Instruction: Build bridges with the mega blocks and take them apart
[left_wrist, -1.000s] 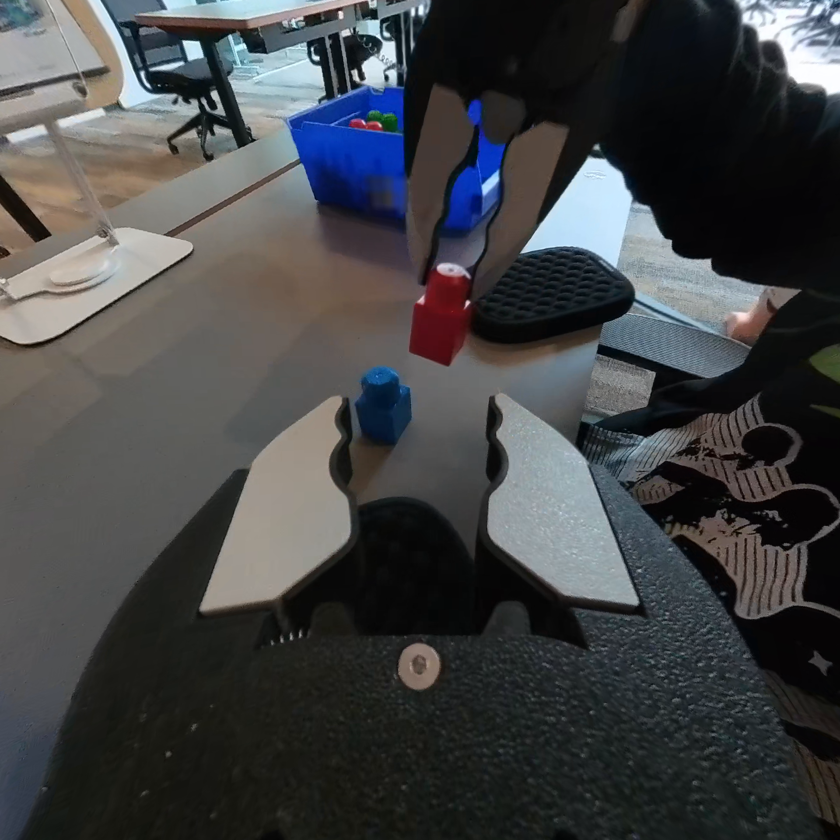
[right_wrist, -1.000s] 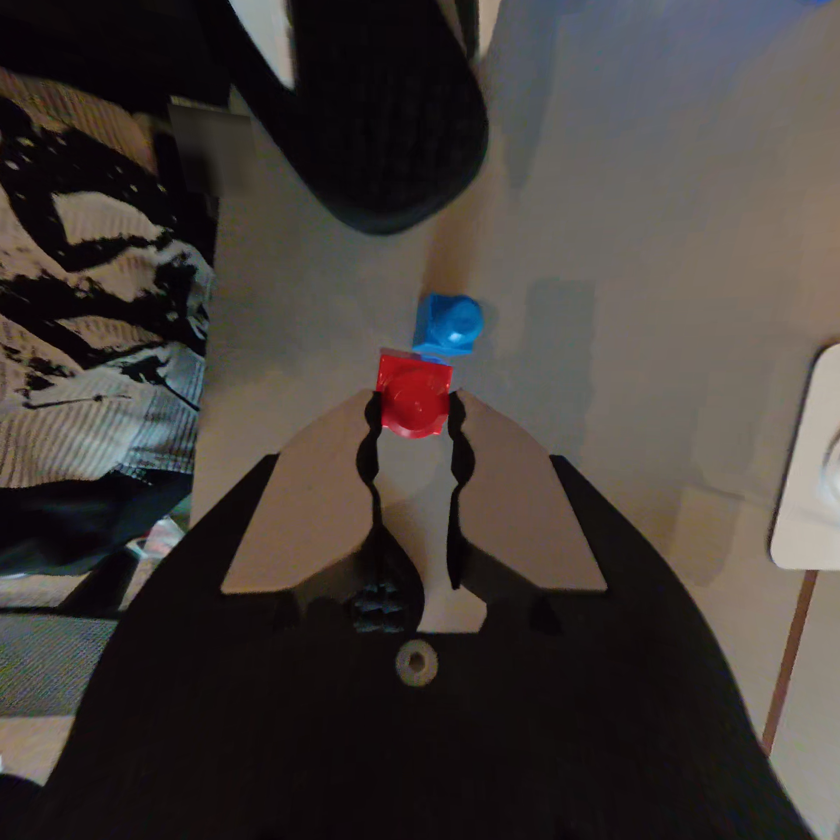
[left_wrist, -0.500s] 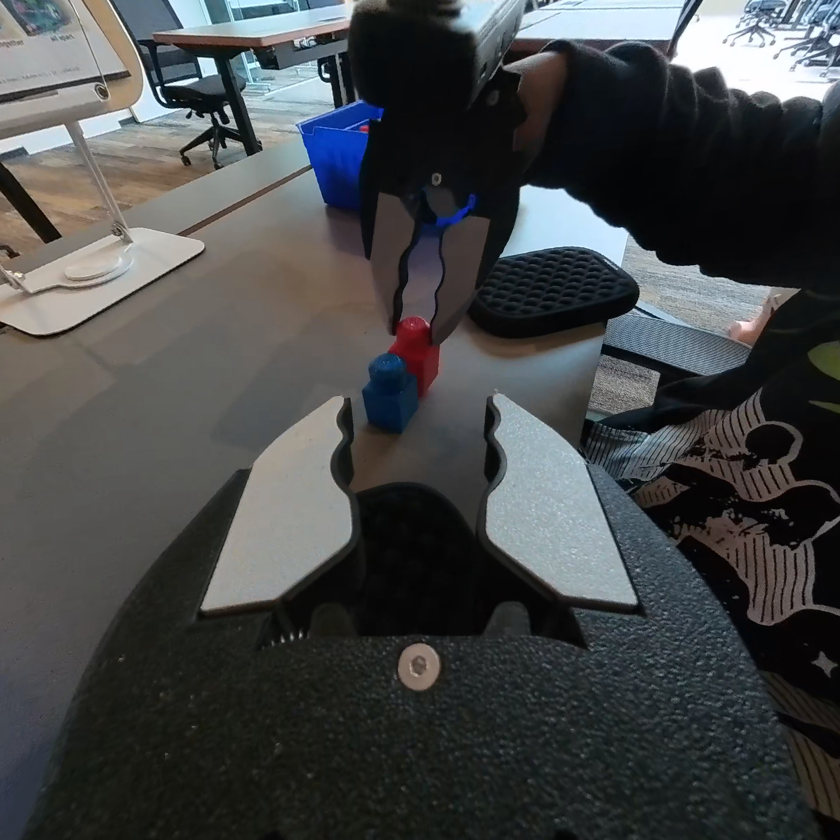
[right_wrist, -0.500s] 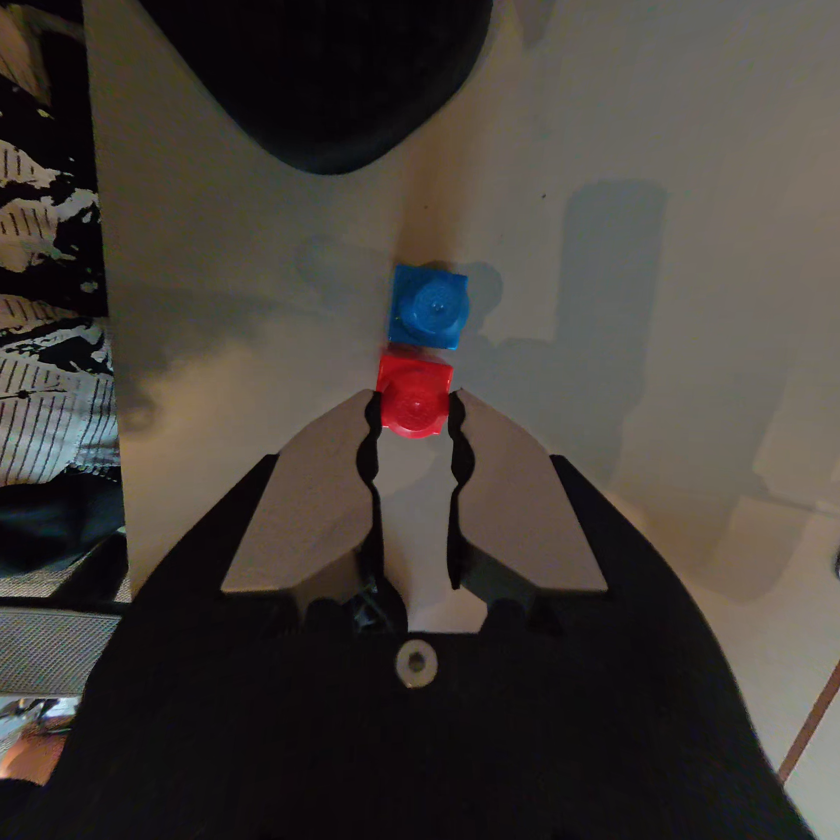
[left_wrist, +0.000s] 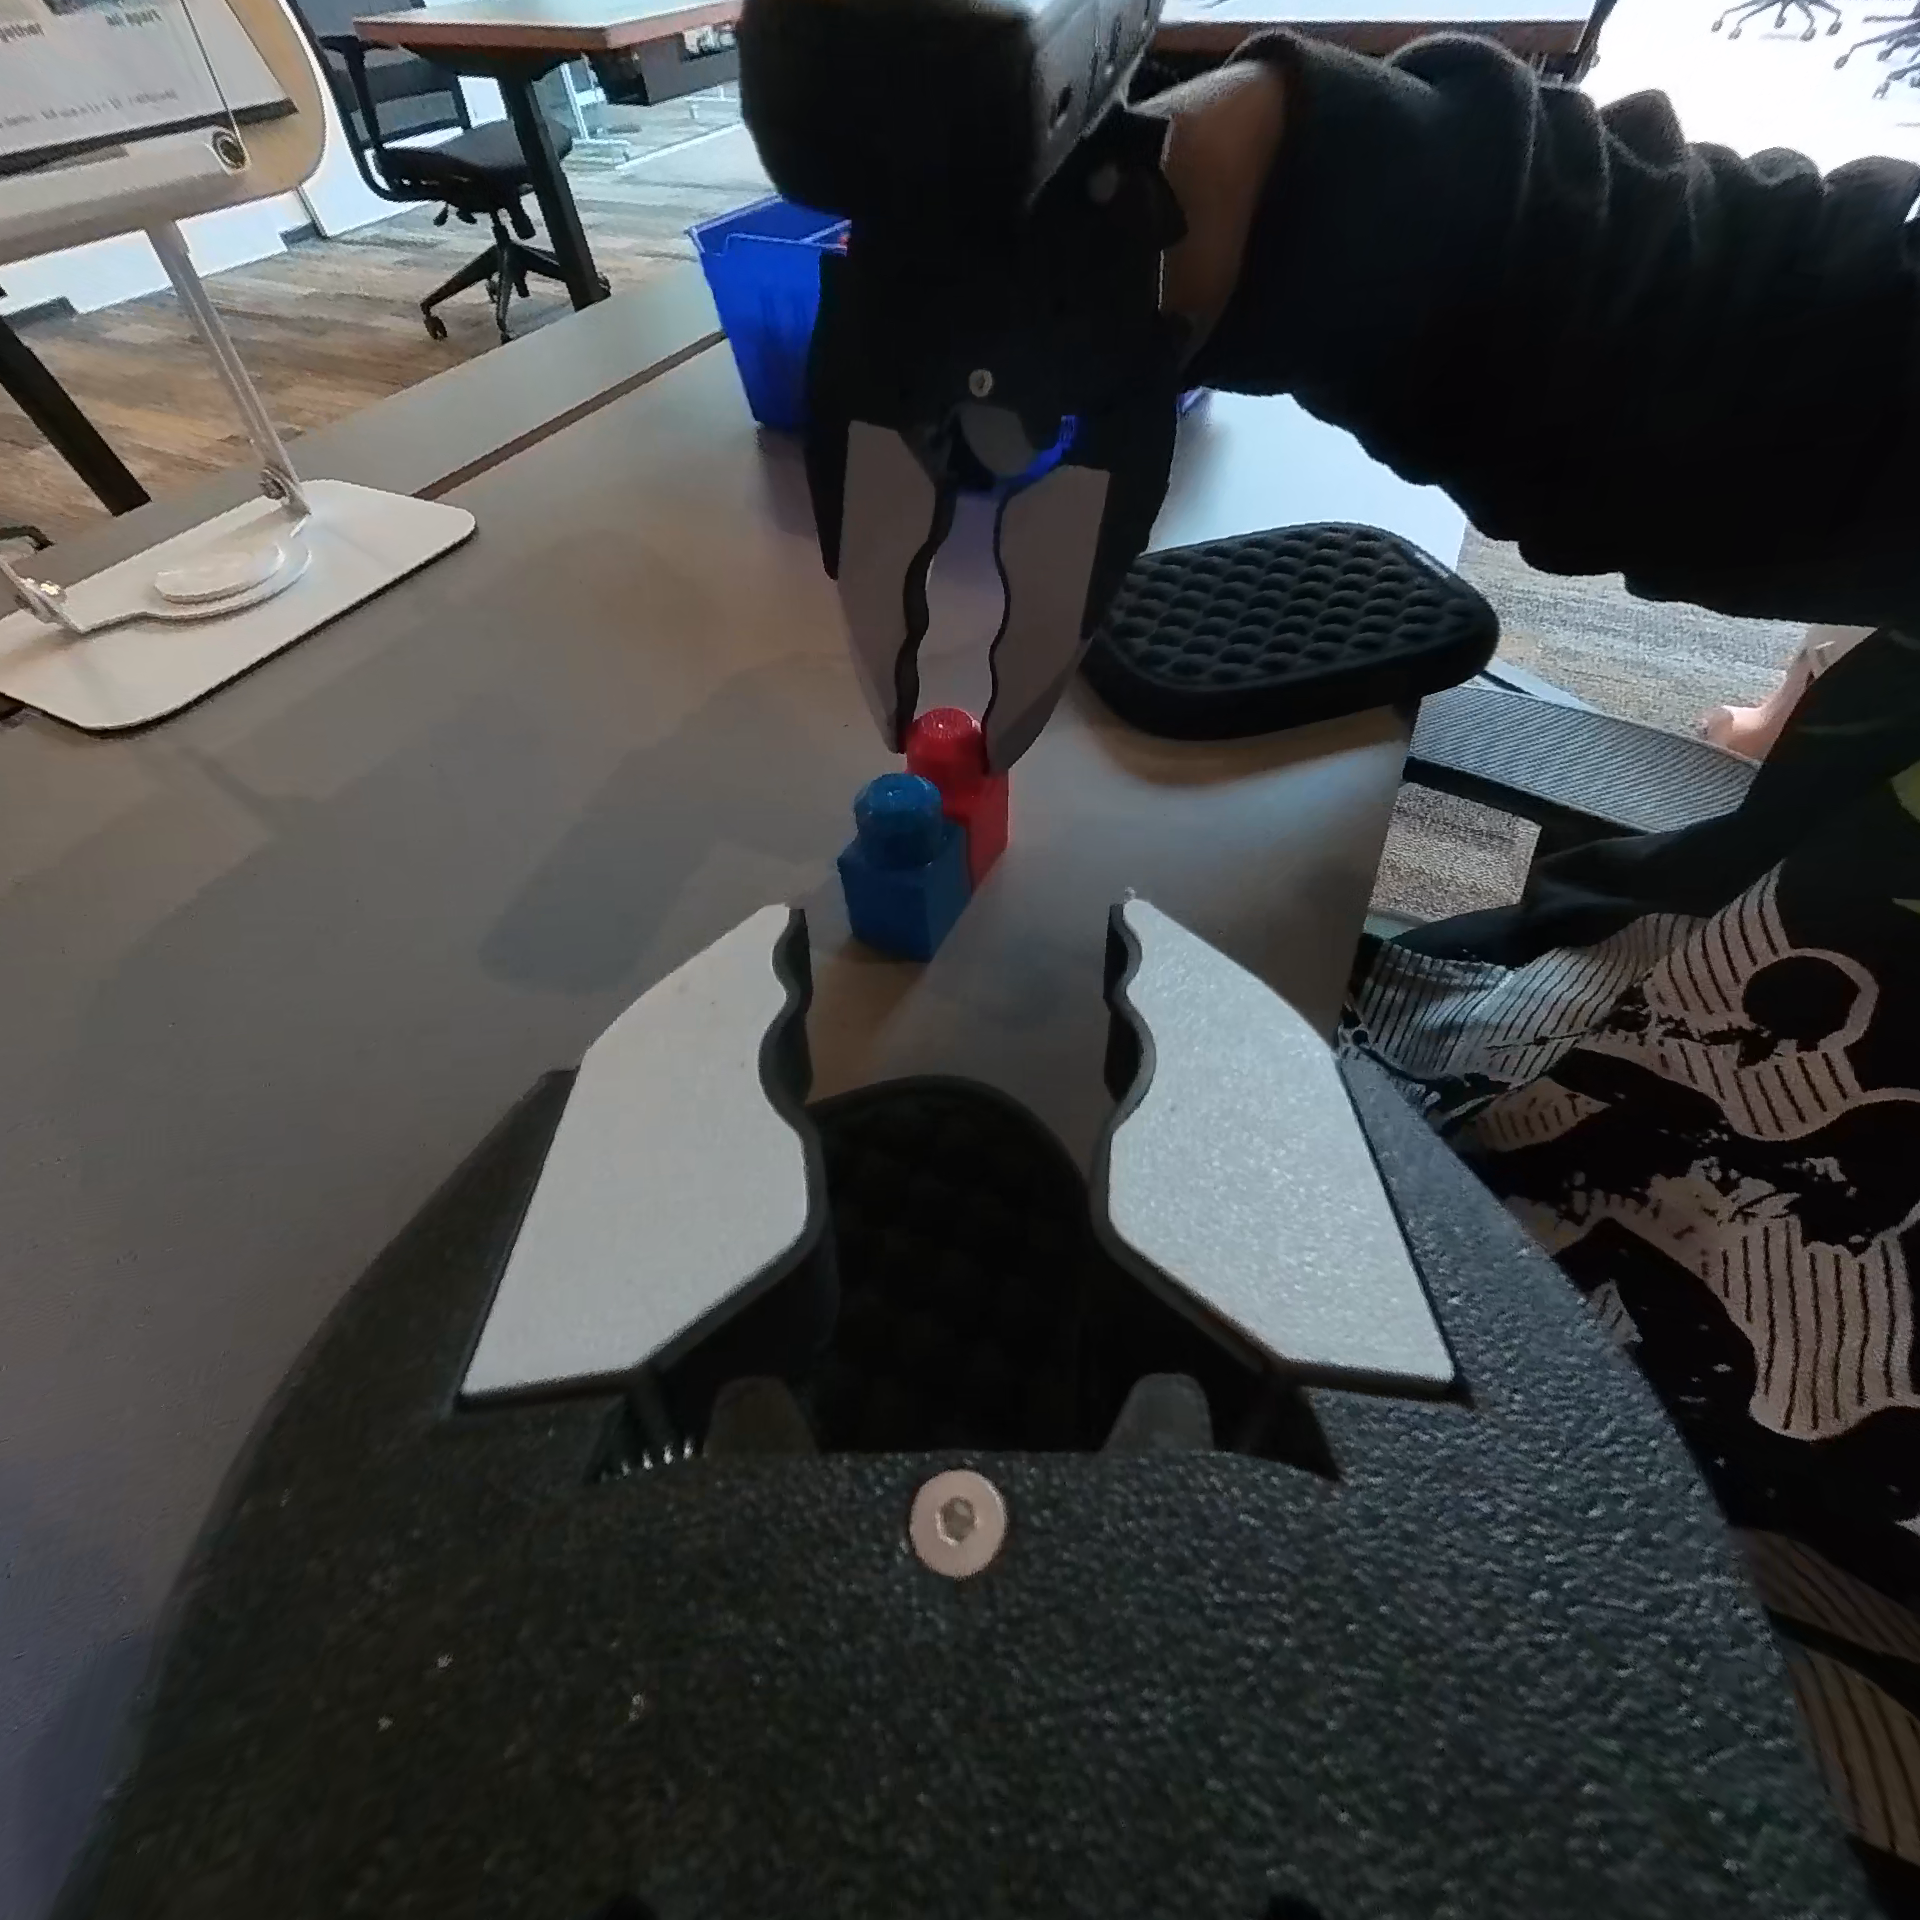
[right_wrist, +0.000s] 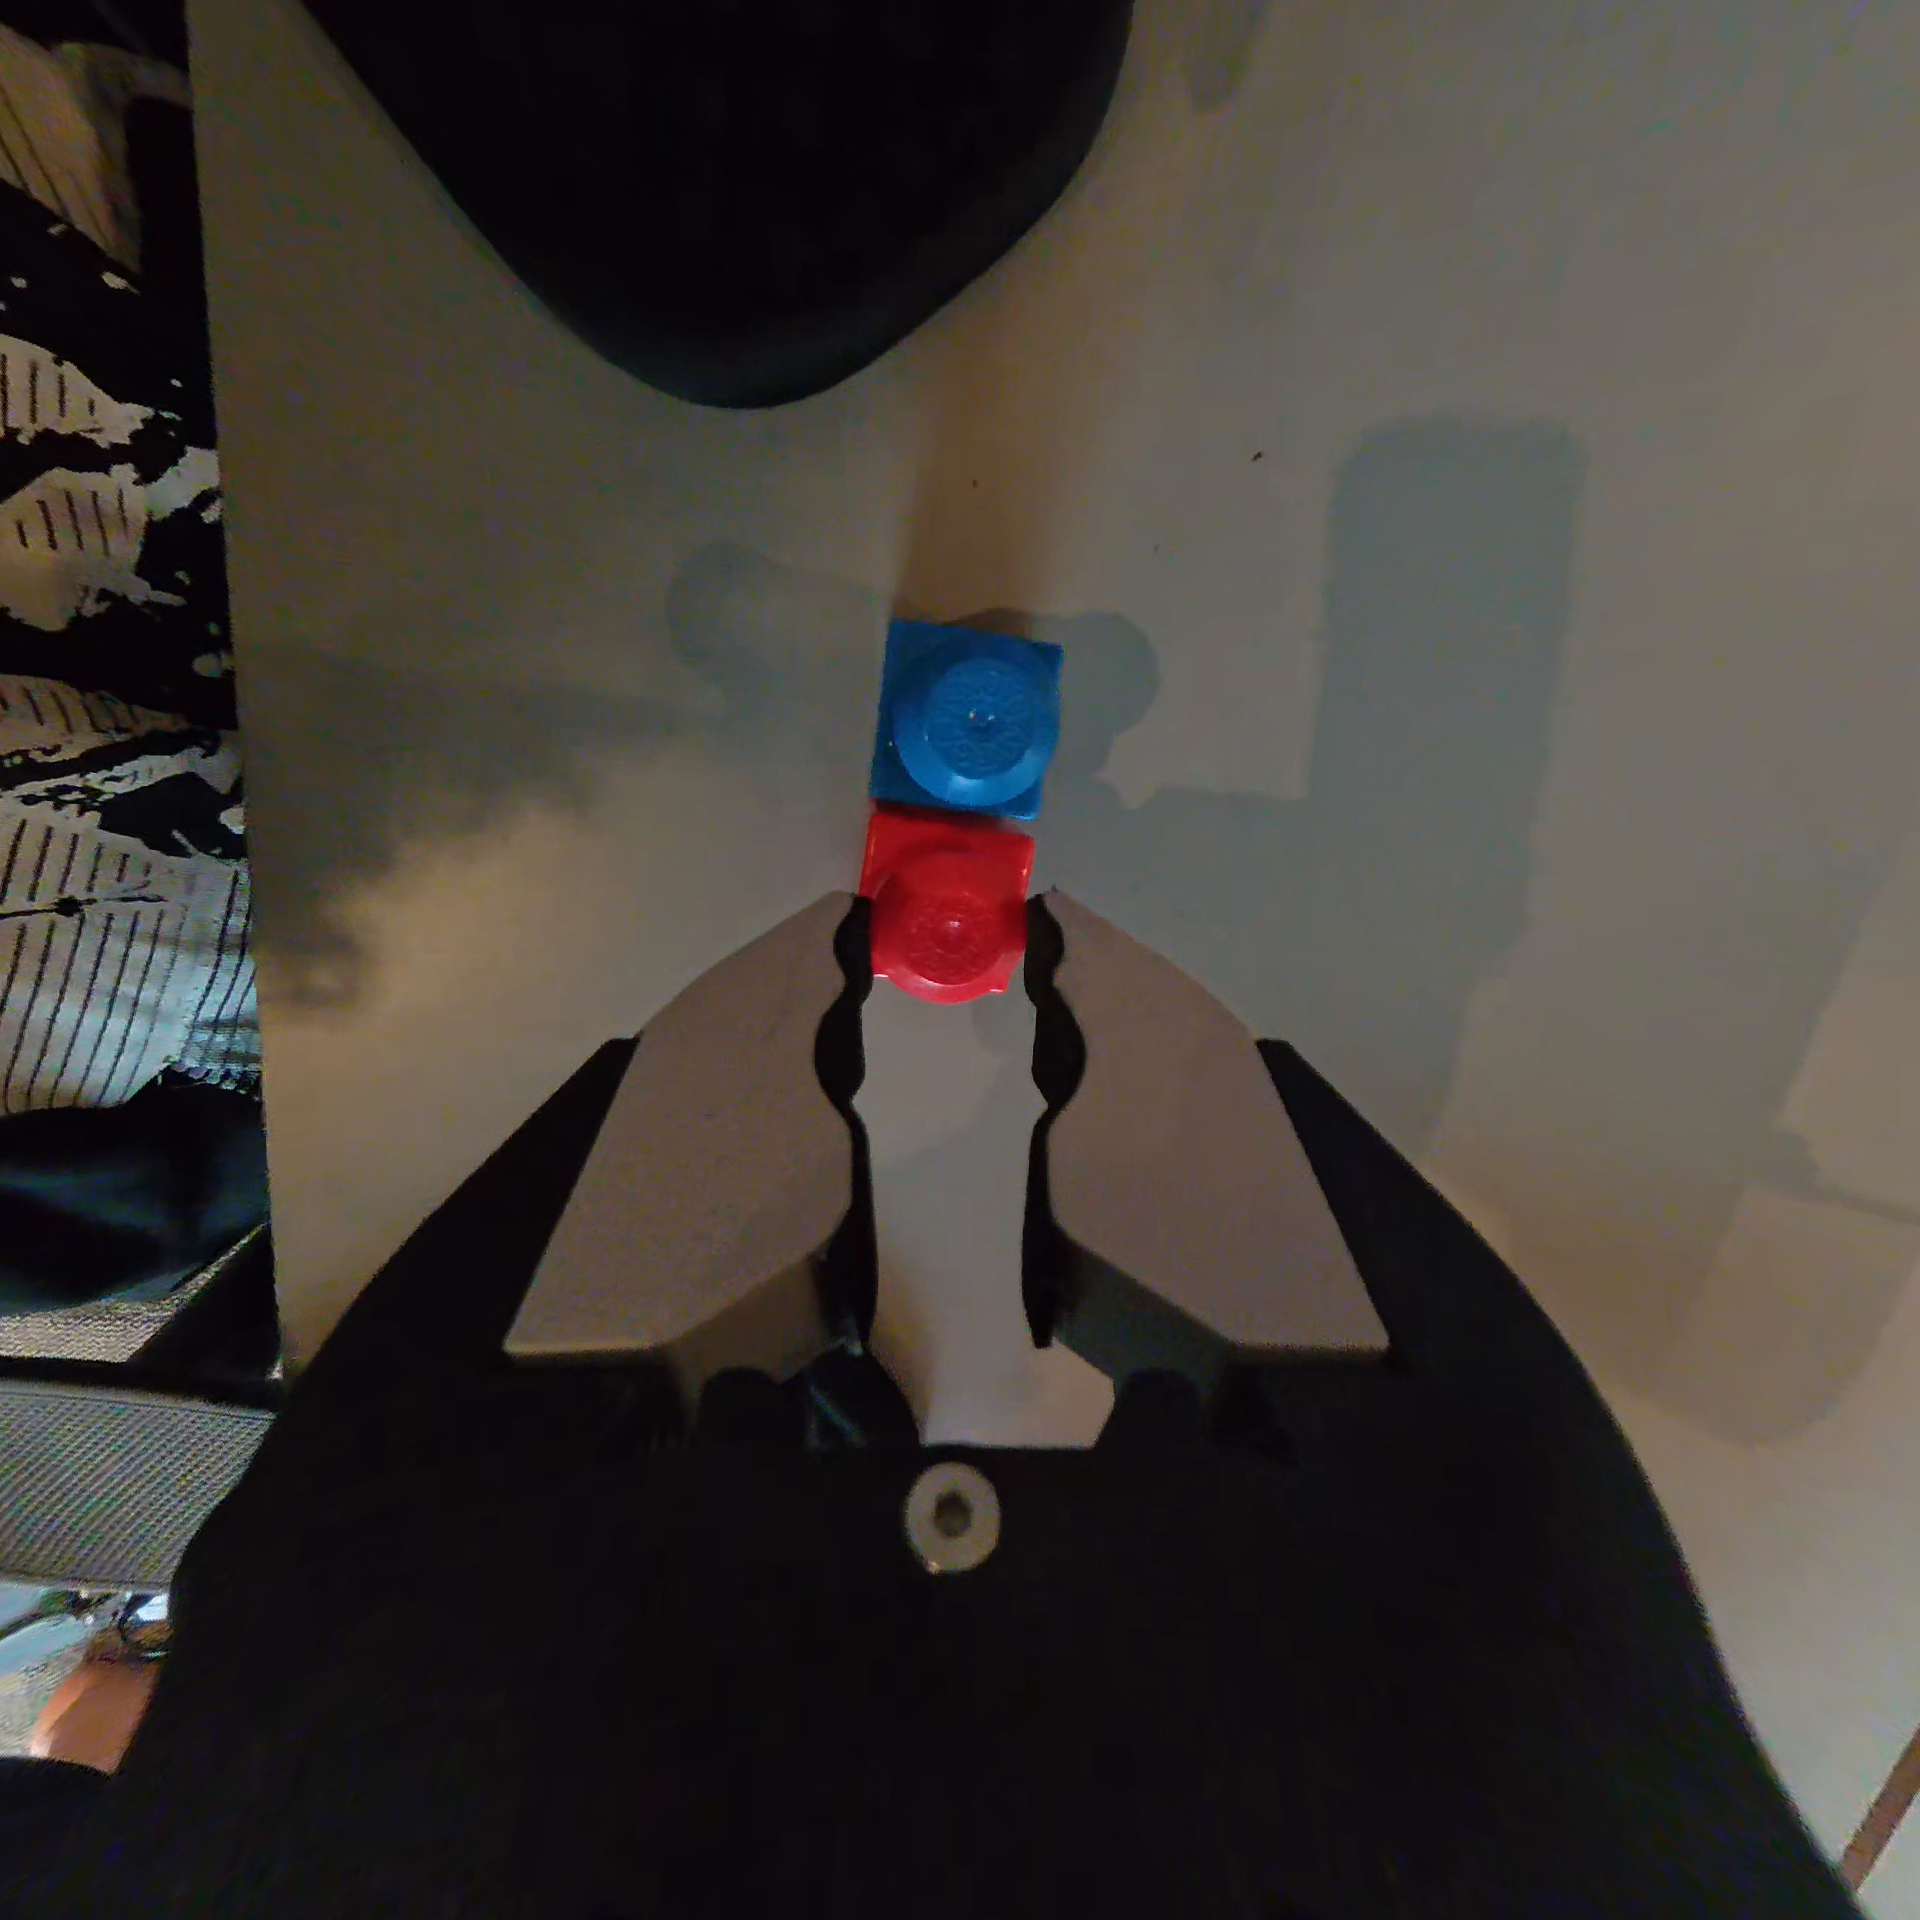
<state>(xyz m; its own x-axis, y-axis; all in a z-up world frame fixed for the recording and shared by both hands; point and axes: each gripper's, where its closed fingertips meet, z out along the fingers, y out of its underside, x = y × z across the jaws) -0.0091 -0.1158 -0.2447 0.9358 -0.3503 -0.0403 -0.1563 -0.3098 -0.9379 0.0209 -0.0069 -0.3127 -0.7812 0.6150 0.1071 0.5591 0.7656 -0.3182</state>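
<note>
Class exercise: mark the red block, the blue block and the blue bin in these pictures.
red block (right_wrist: 948, 928), right wrist view, on its round top stud.
blue block (right_wrist: 971, 720), right wrist view, on its round top stud.
blue bin (left_wrist: 764, 301), left wrist view, on its outer wall.

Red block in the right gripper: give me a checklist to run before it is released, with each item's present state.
1. Red block down on the table: ok.
2. Red block beside blue block, sides touching: ok.
3. Both blocks upright, studs up: ok.
4. Right gripper shut on the red stud: ok.
5. Left gripper open, clear of both blocks: ok.
6. Blocks squarely aligned: cannot tell.
</note>
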